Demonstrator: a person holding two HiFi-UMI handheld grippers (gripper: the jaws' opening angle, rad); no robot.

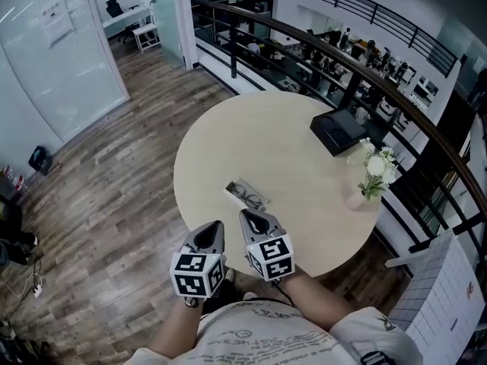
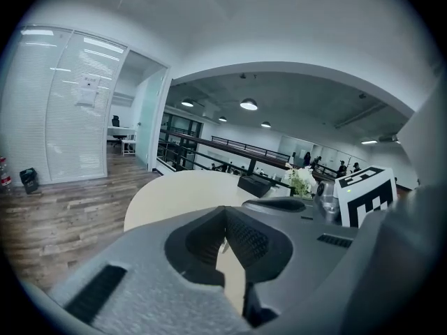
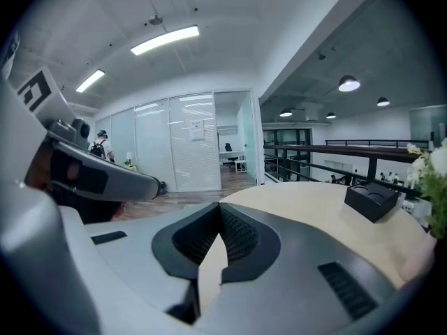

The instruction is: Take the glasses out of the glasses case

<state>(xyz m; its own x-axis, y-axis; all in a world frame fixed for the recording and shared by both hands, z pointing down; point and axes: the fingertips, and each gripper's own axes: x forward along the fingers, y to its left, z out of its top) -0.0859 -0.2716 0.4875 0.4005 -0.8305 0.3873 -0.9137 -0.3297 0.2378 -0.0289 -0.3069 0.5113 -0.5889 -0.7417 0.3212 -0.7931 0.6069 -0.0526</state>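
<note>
Case: glasses case (image 1: pixel 237 189) lay by the bench's (image 1: pixel 304 158) near edge, untouched (glasses (image 1: pixel 253 198) seemingly inside).
Fingers: left gripper (image 1: pixel 214 227) and right gripper (image 1: pixel 248 216) pressed together, empty.
Remaining: we judged everything.

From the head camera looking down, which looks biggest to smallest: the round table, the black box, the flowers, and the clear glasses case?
1. The round table, by far.
2. The black box and the flowers look about alike, so I won't rank those two.
3. The glasses case looks smallest, though it lies nearest the camera.
</note>
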